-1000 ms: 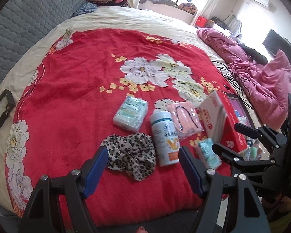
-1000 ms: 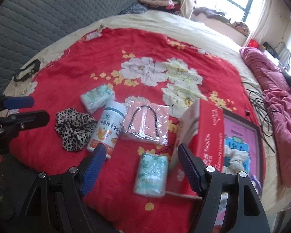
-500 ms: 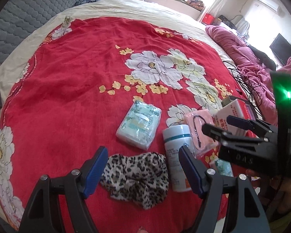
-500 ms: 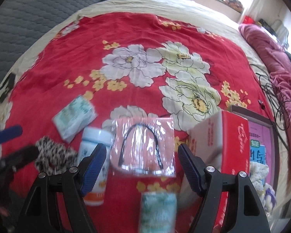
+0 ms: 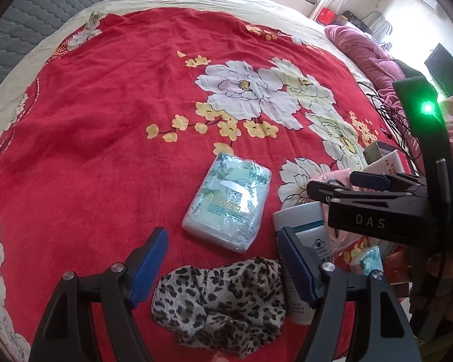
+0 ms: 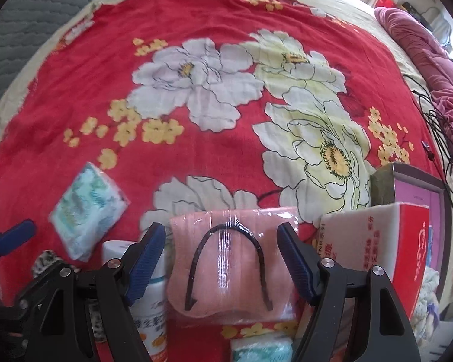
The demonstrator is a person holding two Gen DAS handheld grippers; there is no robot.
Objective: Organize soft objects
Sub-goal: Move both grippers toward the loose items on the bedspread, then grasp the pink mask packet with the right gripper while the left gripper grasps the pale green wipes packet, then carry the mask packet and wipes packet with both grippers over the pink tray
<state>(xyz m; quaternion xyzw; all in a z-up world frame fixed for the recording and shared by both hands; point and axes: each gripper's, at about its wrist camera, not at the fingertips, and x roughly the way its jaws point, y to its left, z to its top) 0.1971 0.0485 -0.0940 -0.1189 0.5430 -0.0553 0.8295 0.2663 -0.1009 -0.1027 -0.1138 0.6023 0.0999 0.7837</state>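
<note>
Here, a bed is covered by a red blanket (image 5: 105,138) printed with large pale flowers, and several small items lie near its front edge. The left gripper (image 5: 222,259) hangs low over a crumpled leopard-print fabric piece (image 5: 220,298), its 2 blue-padded fingers (image 5: 149,262) spread wide to either side of the fabric, holding nothing. Just beyond lies a pale green plastic-wrapped tissue pack (image 5: 229,203), flat on the blanket. To its right, a white bottle (image 5: 302,220) lies on its side.

The right gripper (image 6: 222,259) has its fingers (image 6: 293,259) spread as well, straddling a pink cloth sealed in clear plastic (image 6: 229,271) with a thin black curved band on top; whether the pads touch the packet is unclear. A red and white carton (image 6: 377,247) stands just right of the packet. A 2nd green tissue pack (image 6: 261,350) shows at the bottom edge.
</note>
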